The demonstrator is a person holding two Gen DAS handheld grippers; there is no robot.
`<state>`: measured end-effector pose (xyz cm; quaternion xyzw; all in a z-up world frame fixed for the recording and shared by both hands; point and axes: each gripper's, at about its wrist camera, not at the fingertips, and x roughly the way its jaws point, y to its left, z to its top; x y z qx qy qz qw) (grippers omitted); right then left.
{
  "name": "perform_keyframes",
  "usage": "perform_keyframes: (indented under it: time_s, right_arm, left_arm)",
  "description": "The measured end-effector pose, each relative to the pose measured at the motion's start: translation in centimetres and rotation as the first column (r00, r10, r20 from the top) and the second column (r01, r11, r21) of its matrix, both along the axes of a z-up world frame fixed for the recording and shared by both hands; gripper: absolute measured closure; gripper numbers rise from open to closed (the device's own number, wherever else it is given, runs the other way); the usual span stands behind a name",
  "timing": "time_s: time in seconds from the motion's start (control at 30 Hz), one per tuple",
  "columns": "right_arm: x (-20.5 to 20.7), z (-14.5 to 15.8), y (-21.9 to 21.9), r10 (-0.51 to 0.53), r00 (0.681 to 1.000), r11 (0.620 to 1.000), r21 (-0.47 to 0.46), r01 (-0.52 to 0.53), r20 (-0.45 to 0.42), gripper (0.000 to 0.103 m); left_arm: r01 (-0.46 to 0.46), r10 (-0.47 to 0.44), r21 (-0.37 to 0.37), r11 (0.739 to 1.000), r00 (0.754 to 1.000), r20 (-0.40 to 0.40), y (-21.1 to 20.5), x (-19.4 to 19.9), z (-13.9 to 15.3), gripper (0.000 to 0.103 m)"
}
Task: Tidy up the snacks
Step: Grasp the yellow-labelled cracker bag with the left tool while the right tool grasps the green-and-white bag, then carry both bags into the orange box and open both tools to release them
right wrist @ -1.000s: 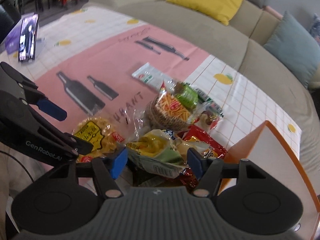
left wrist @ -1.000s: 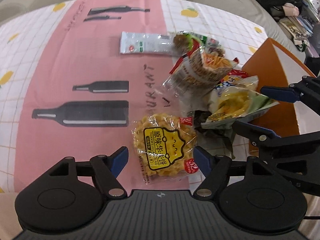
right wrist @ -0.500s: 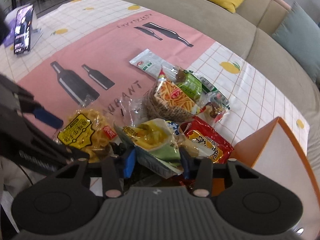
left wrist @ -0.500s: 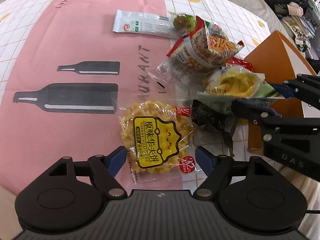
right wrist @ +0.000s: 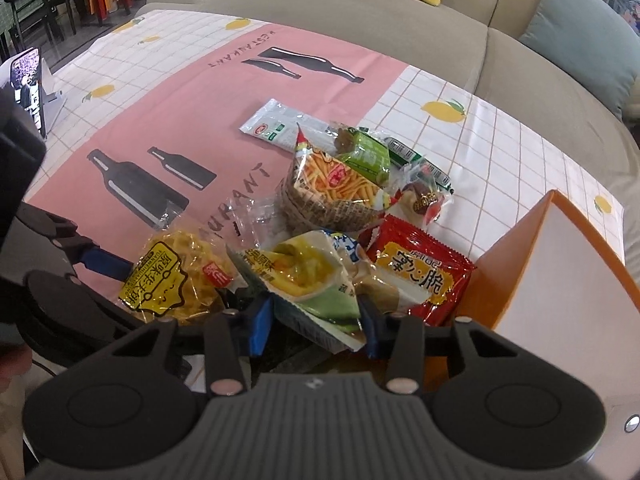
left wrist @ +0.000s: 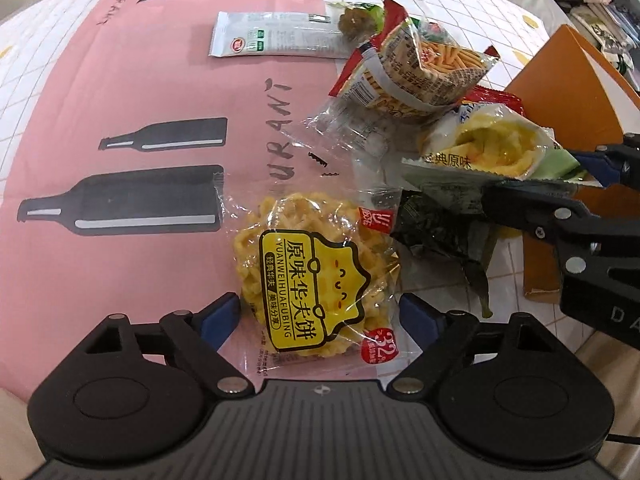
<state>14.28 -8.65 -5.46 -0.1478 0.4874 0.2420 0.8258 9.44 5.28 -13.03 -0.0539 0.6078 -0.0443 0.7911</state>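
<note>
A clear pack of yellow waffle cookies [left wrist: 312, 280] lies flat on the pink tablecloth. My left gripper [left wrist: 320, 310] stands open and wide, one blue pad on each side of the pack's near end, not pressing it. To the right is a pile of snacks. My right gripper [right wrist: 316, 322] is shut on a green-and-yellow chip bag [right wrist: 304, 272] in that pile, and the bag's near end sits between its pads. In the left wrist view the same bag [left wrist: 492, 148] is clamped by the right gripper [left wrist: 548, 180].
The pile also holds a bag of stick snacks [right wrist: 336, 188], a red pack [right wrist: 420, 276], a dark wrapper [left wrist: 440, 232] and a white sachet [left wrist: 272, 34]. An orange box [right wrist: 560, 280] stands open at the right. A phone [right wrist: 28, 80] stands far left, a sofa [right wrist: 360, 8] behind.
The left gripper has sunk over the waffle pack and its jaws have widened. The right gripper's jaws have closed on the chip bag.
</note>
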Motion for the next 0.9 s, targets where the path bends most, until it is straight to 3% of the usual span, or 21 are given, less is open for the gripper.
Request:
perform_keyframes:
  time_s: [0.1, 0.23, 0.33, 0.73, 0.9]
  right_arm:
    - [-0.2, 0.2, -0.2, -0.020, 1.000, 1.000, 0.020, 0.020, -0.001, 0.067]
    - [-0.4, 0.9, -0.7, -0.048, 0.999, 0.997, 0.064, 0.049, -0.011, 0.076]
    - [-0.8, 1.5, -0.9, -0.062, 0.998, 0.995, 0.077, 0.062, -0.003, 0.079]
    - [-3.7, 6.1, -3.1, -0.144, 0.986, 0.973, 0.195, 0.125, 0.087, 0.082]
    - [-5.8, 9.0, -4.0, -0.179, 0.968, 0.967, 0.215, 0.139, 0.178, 0.082]
  left_arm:
    - [0.004, -0.004, 0.005, 1.000, 1.000, 0.021, 0.0, -0.5, 0.4, 0.021]
    - [-0.003, 0.003, 0.007, 1.000, 0.999, 0.041, 0.5, -0.9, 1.1, 0.029]
    - [-0.009, 0.006, 0.031, 0.999, 0.997, 0.077, 0.7, -1.3, 2.0, 0.030]
    - [-0.090, 0.089, -0.003, 0.996, 0.978, 0.191, 2.1, -3.3, 7.5, 0.030]
    - [-0.082, 0.084, -0.018, 0.996, 0.961, 0.265, 1.5, -4.1, 10.9, 0.030]
